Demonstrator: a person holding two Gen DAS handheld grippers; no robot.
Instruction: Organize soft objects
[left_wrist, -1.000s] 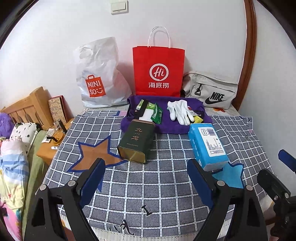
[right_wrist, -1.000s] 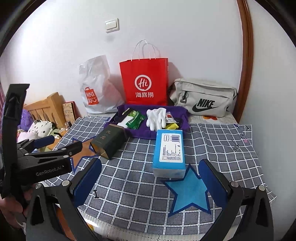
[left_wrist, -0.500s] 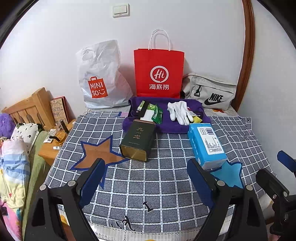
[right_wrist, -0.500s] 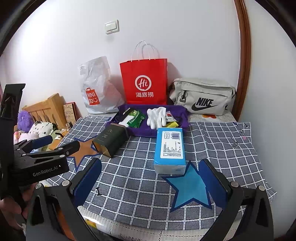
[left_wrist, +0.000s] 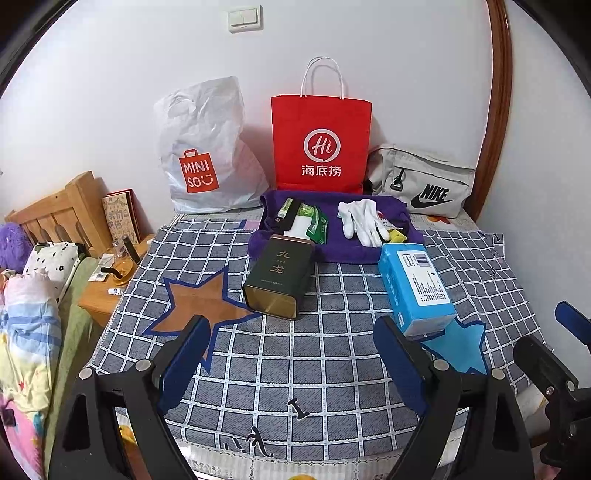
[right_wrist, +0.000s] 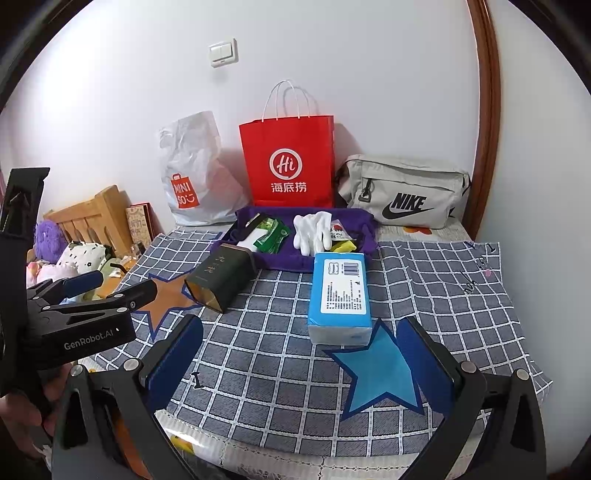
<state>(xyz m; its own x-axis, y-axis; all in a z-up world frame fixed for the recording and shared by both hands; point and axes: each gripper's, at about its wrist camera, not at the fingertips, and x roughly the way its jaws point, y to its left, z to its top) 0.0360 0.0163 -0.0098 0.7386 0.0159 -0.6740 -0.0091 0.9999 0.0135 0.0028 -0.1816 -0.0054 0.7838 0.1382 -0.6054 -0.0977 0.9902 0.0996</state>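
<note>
A purple cloth lies at the back of the checked table cover, holding white gloves, green packets and small items. A blue tissue pack lies in front on the right. A dark green tin lies on its side to the left. My left gripper is open and empty over the table's front. My right gripper is open and empty, just short of the tissue pack.
A white Miniso bag, a red paper bag and a grey Nike bag stand against the wall. A wooden headboard, small stand and bedding are left. The left gripper's body shows at left.
Both grippers have drawn back and up a little from the table; objects look slightly farther. Nothing on the table has moved.
</note>
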